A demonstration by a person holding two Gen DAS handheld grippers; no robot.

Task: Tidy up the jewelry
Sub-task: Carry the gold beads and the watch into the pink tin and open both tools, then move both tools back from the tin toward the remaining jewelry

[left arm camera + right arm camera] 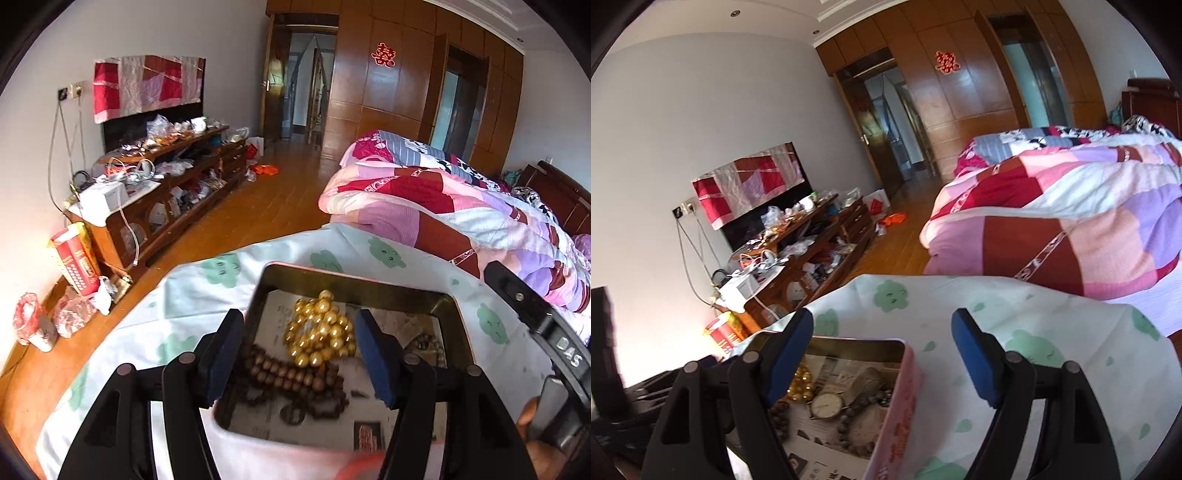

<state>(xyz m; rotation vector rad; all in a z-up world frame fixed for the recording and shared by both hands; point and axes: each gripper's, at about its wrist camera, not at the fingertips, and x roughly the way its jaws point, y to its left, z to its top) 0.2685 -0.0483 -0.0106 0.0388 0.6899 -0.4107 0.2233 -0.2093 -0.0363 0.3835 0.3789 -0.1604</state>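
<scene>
Left wrist view has the left claw (299, 354) gaping empty over the pink rectangular tin (354, 284), gold bead strand (321, 328) at twelve o'clock — slippery, floppy, so pinch the bunched middle; right claw (882, 354) also gapes, empty.
</scene>
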